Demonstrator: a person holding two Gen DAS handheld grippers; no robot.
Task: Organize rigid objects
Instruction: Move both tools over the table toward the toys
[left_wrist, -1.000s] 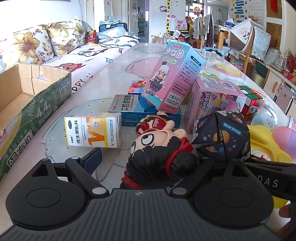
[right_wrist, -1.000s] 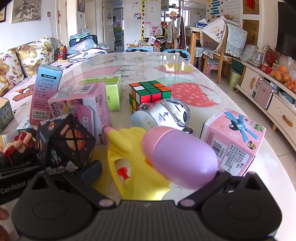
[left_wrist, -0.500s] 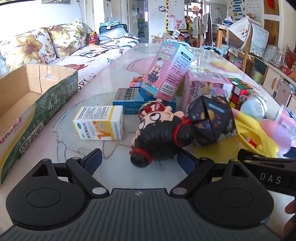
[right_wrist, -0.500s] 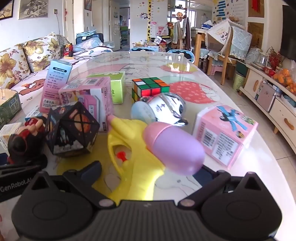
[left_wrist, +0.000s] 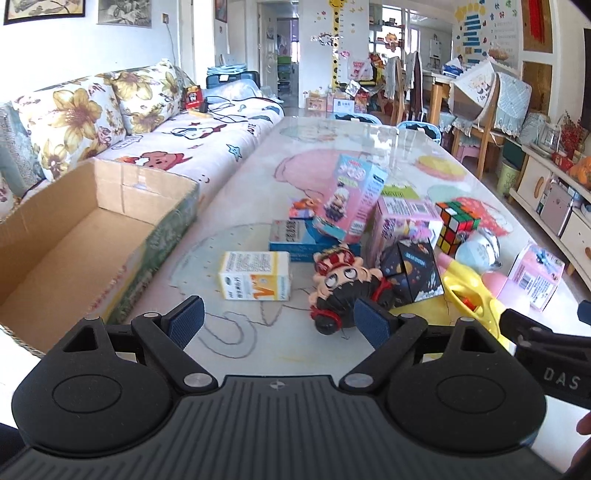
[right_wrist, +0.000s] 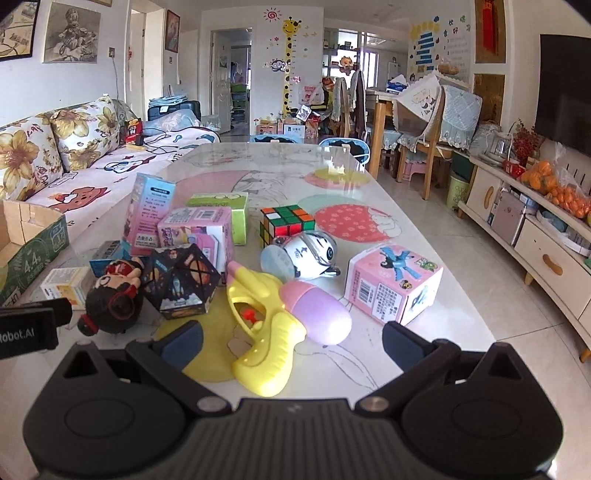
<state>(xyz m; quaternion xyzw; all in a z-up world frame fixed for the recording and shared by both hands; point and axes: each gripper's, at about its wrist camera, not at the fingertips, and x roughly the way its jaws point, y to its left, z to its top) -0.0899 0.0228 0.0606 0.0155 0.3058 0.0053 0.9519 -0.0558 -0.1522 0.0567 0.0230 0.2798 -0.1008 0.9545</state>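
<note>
Toys and boxes lie grouped on the glass-topped table (left_wrist: 258, 177). A cartoon doll (left_wrist: 343, 286) with a black head lies just ahead of my left gripper (left_wrist: 279, 323), which is open and empty, above the table. A yellow-and-white medicine box (left_wrist: 255, 275) lies left of the doll. A yellow water pistol (right_wrist: 269, 325) with a purple tank (right_wrist: 317, 312) lies ahead of my right gripper (right_wrist: 291, 341), open and empty. A dark solar-system polyhedron (right_wrist: 181, 282) sits between doll and pistol.
An open cardboard box (left_wrist: 70, 236) stands at the table's left edge by the sofa. Behind the toys are a Rubik's cube (right_wrist: 286, 221), pink boxes (right_wrist: 393, 282), a blue box (left_wrist: 295, 240), a green box (right_wrist: 221, 205) and a round white toy (right_wrist: 303, 254).
Both grippers have pulled back and up from the toys. The left one let go of the doll, the right one let go of the water pistol; both now lie free on the table.
</note>
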